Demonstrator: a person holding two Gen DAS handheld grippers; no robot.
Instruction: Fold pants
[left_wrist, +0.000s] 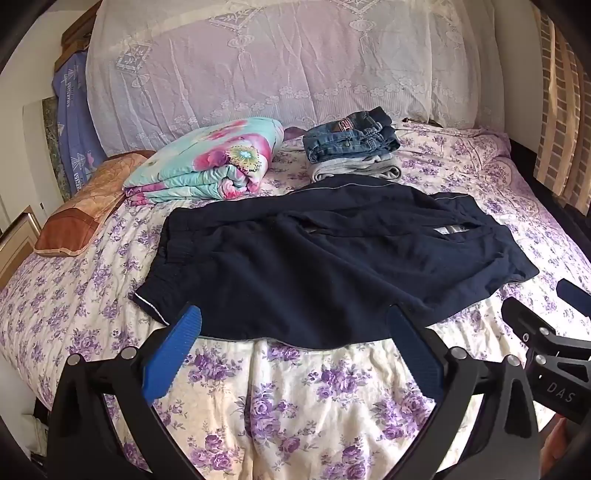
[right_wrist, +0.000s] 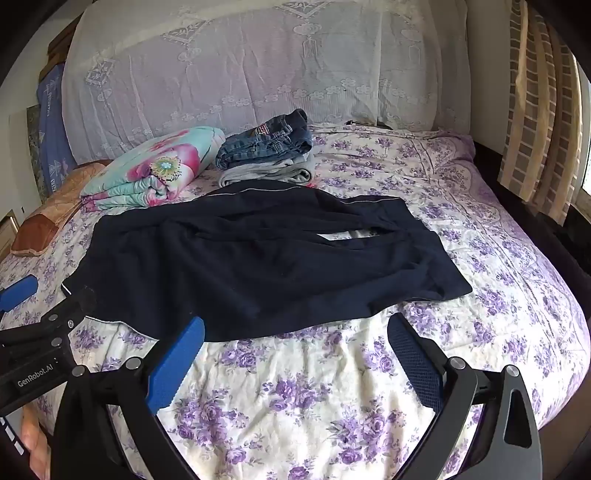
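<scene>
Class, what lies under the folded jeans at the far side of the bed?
Under the jeans lies a folded grey garment, on the floral bedsheet. Whether more is stacked between them cannot be seen.

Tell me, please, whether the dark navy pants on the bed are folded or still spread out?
Partly folded: the navy pants lie flat on the bedsheet, doubled into a wide slab, both piped side seams along the far edge.

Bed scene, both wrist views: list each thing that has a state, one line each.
Dark navy pants: folded over, rumpled, flat on the bed, ungripped.
Blue denim jeans: folded, stacked on the grey garment.
Grey folded garment: folded, under the jeans.
Floral turquoise-and-pink quilt: folded, on the bed.
Left gripper: open, empty.
Right gripper: open, empty.
</scene>
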